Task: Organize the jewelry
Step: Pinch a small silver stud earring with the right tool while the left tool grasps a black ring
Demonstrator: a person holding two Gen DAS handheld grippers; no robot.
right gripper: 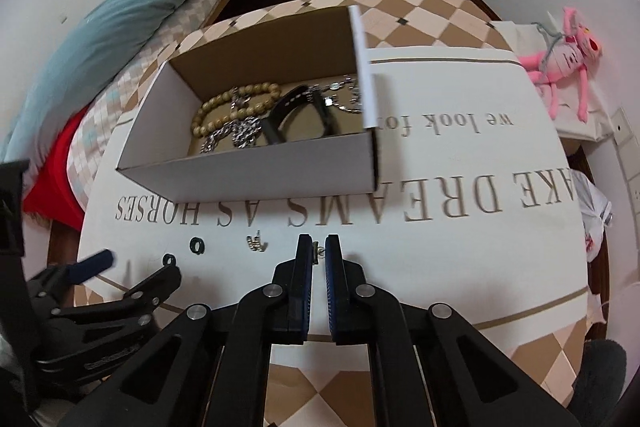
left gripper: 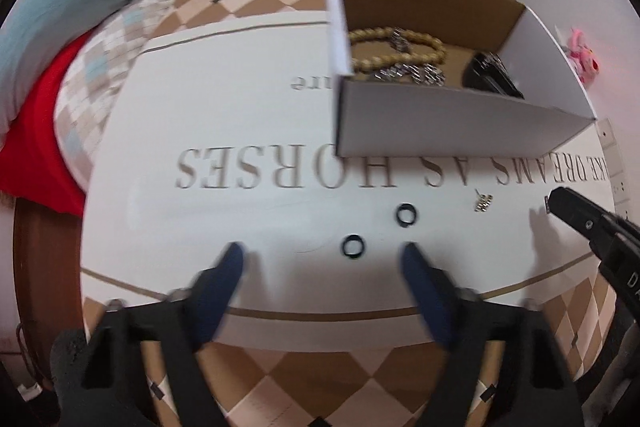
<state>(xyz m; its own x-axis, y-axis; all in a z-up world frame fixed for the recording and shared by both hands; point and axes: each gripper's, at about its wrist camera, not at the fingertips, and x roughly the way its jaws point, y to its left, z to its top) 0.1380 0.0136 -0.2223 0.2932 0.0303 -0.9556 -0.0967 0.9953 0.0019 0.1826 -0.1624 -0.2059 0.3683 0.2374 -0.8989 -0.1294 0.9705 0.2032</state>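
Two small black rings lie on the white printed cloth (left gripper: 240,115). One ring (left gripper: 352,247) (right gripper: 169,259) sits between the blue fingertips of my left gripper (left gripper: 324,257) (right gripper: 136,265), which stands open and does not touch it. The other ring (left gripper: 405,214) (right gripper: 197,245) lies just beyond. A small silver piece (left gripper: 483,203) (right gripper: 256,242) rests further right. My right gripper (right gripper: 318,247) (left gripper: 560,203) points down at the cloth, shut on a tiny silver stud (right gripper: 316,254). Behind stands an open white cardboard box (left gripper: 440,123) (right gripper: 260,175) holding wooden bead bracelets (right gripper: 224,107), silver chains and a black strap.
A checked brown and cream tablecloth (right gripper: 420,11) covers the round table under the white cloth. A bed with a teal quilt (right gripper: 132,7) and red fabric lies to the left. A pink plush toy (right gripper: 568,55) hangs at the right by the wall.
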